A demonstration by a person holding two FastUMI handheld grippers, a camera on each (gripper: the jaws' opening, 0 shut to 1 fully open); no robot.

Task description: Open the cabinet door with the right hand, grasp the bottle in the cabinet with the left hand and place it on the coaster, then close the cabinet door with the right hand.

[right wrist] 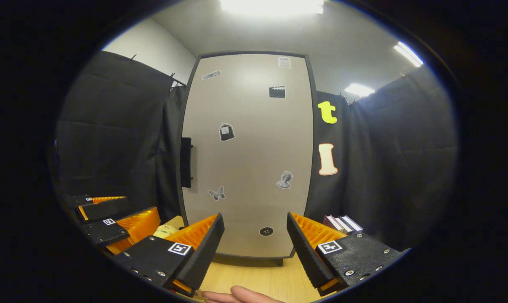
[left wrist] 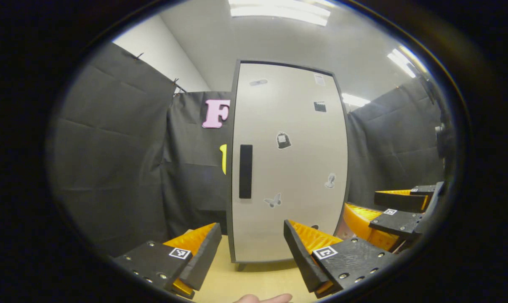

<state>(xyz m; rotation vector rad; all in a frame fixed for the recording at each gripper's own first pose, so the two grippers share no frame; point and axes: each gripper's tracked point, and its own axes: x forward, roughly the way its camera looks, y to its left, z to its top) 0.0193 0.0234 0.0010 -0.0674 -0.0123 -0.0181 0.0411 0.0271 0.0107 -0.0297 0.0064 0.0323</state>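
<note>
Cabinet door (left wrist: pixel 289 164): closed, flush in its dark frame; stands upright on the counter (left wrist: pixel 254 282). Several small stickers on its face.
Handle (left wrist: pixel 246 171): dark vertical bar near the door's left edge as both views show it (right wrist: pixel 186 162); judged the point the right gripper must take to swing the door.
Bottle: not visible; judged to be behind the closed door, so the exact shelf cannot be told.
Coaster: not identified in either view; a pale object (right wrist: pixel 166 231) lies on the counter left of the cabinet foot, too small to name.
Left gripper (left wrist: pixel 251 248): fingers spread apart, holding nothing; faces the door squarely, apart from it. Judged to be waiting, since it has nothing to reach until the door opens.
Right gripper (right wrist: pixel 256 237): fingers released, wide apart, nothing between them; aimed at the lower middle of the door, with the handle up and to its left. Seen from the left gripper view at far right (left wrist: pixel 399 210), beside the left gripper.
Books (right wrist: pixel 342 224): small stack on the counter right of the cabinet, clear of the door face.
Stage: opening step not yet begun.
Risk: judged, a door hinged on the right will sweep toward the books.
</note>
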